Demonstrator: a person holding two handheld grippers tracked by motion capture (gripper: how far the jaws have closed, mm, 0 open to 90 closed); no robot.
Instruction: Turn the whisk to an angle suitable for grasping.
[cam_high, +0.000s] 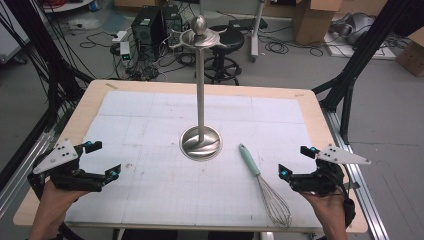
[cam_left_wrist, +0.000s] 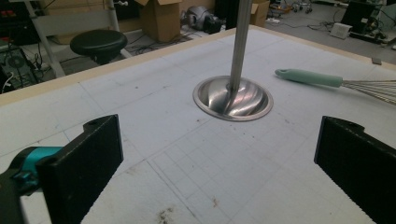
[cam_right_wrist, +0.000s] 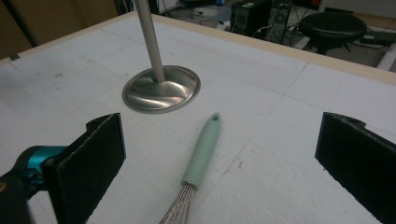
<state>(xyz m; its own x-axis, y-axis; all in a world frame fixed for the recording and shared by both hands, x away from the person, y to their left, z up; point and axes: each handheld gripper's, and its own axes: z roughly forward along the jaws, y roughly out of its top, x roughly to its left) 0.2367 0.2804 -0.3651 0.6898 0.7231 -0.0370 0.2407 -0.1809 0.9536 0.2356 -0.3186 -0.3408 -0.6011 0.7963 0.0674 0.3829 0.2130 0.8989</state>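
The whisk (cam_high: 262, 182) lies flat on the counter (cam_high: 310, 107) near the front edge, toward the right side. Its green handle points at the metal stand (cam_high: 200, 140) in the middle. The right tool (cam_high: 295, 161) is just beside the whisk, jaws wide apart, holding nothing. The left tool (cam_high: 102, 159) is near the front left corner, jaws apart too.

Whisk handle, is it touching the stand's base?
No, the whisk lies apart from the stand, with bare table between them.

Whisk (cam_right_wrist: 198, 161) wires and stand (cam_right_wrist: 161, 86) top beyond frame edges.
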